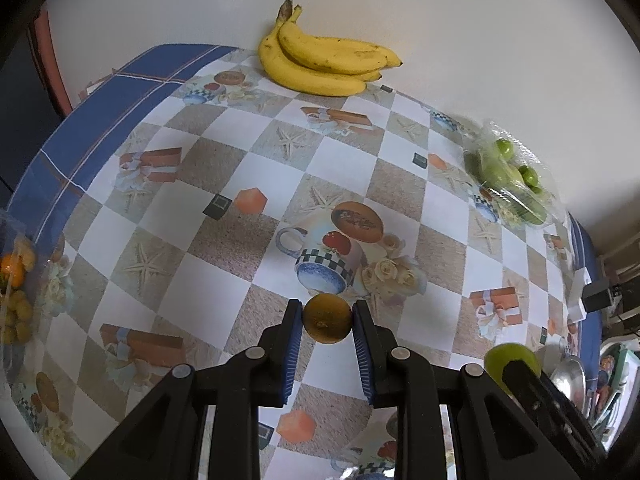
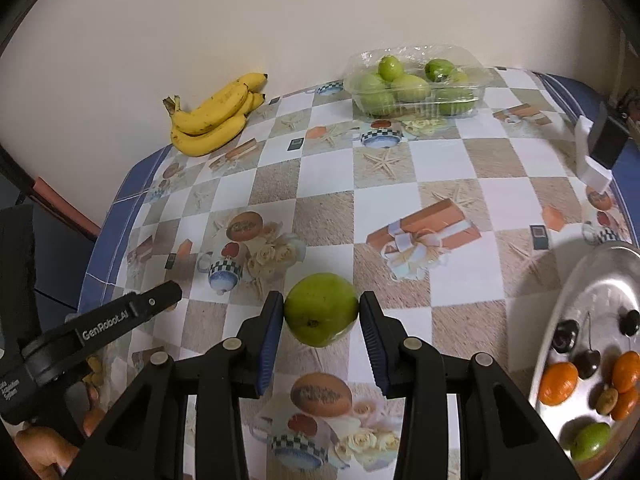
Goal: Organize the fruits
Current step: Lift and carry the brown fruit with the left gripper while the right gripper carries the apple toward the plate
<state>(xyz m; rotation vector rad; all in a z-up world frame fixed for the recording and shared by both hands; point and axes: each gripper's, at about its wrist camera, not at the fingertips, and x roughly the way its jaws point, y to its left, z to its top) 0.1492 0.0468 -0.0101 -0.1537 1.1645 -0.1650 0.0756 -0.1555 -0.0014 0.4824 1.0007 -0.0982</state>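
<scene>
My left gripper (image 1: 327, 318) is shut on a small brownish-yellow round fruit (image 1: 327, 319), held above the patterned tablecloth. My right gripper (image 2: 321, 310) is shut on a green round fruit (image 2: 321, 309); that same green fruit (image 1: 511, 362) shows at the lower right of the left wrist view. In the right wrist view the left gripper's black finger (image 2: 132, 310) reaches in from the left. A silver metal plate (image 2: 576, 308) at the right edge holds orange fruits (image 2: 558, 383), dark cherries (image 2: 586, 362) and a green fruit (image 2: 590, 440).
A bunch of bananas (image 1: 320, 60) lies by the wall at the table's far edge. A clear plastic box of green fruits (image 2: 416, 86) stands at the back right. A bag of orange and yellow fruits (image 1: 16, 292) sits at the left edge. A dark box (image 2: 608, 140) stands at the table's right edge.
</scene>
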